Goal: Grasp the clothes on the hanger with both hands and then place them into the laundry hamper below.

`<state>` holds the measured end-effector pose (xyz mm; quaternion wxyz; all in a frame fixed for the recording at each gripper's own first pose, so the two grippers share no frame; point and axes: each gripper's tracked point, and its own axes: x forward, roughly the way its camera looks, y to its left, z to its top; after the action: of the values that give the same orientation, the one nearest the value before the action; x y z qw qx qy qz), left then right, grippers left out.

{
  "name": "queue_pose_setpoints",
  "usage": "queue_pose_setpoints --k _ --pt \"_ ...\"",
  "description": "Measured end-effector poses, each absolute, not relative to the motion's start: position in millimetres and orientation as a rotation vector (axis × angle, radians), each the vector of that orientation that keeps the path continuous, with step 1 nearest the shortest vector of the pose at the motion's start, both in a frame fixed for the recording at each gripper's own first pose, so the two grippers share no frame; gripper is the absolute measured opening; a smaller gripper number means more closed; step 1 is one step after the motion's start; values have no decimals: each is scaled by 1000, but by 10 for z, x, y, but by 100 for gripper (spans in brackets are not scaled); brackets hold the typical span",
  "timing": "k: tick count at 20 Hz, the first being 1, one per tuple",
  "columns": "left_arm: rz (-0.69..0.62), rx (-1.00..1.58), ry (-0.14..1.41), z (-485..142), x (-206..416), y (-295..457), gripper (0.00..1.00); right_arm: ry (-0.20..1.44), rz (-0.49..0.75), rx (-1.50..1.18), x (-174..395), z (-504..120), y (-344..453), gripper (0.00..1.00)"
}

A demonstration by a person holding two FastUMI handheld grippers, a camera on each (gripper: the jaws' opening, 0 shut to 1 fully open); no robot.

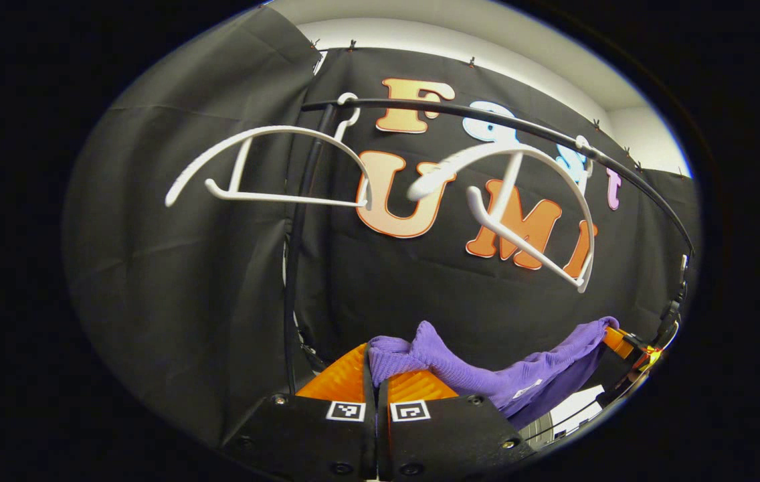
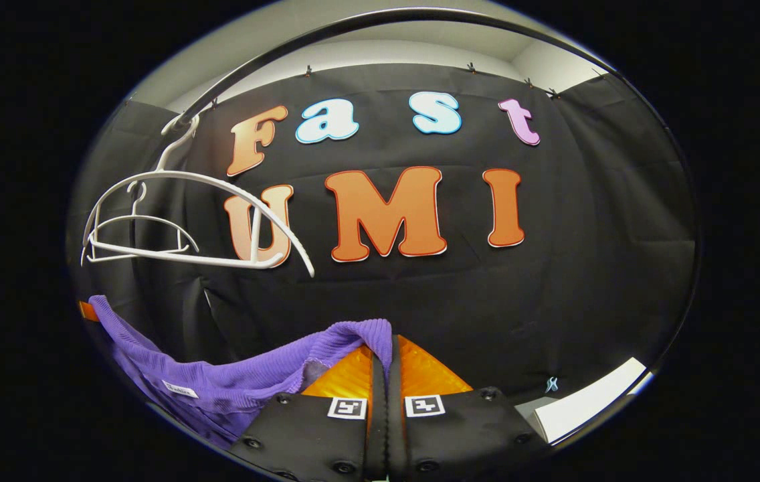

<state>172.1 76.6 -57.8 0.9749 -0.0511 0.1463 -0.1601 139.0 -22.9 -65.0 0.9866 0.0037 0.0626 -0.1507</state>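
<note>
A purple knitted garment (image 1: 487, 375) hangs stretched between my two grippers, off the hangers. My left gripper (image 1: 374, 375) is shut on one bunched corner of it, its orange fingers (image 1: 343, 381) pressed together. At the far right of the left gripper view, the garment's other end runs to the other gripper (image 1: 627, 348). In the right gripper view my right gripper (image 2: 383, 365) is shut on the purple garment (image 2: 233, 388), which drapes away to the lower left. Two bare white hangers (image 1: 266, 167) (image 1: 520, 207) hang on the black rail (image 1: 487, 120) above.
The black rail's upright post (image 1: 300, 254) stands just left of my left gripper. In the right gripper view the rail (image 2: 353, 27) arcs overhead, with the white hangers (image 2: 179, 221) at left. A white surface (image 2: 587, 402) shows low at the right.
</note>
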Motion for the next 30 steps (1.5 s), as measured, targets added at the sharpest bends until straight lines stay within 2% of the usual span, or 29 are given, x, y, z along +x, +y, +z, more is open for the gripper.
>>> queue_pose_setpoints --k 16,24,30 --pt "-548 -103 429 -1074 1367 -637 1 219 -239 29 1099 -1017 -58 8" --pt "-632 -54 579 -1733 1279 -1249 1 319 -263 59 1030 -1531 -105 8" --pt "-651 -34 720 -2320 1247 -1398 1 418 -293 69 1075 -2043 -212 8"
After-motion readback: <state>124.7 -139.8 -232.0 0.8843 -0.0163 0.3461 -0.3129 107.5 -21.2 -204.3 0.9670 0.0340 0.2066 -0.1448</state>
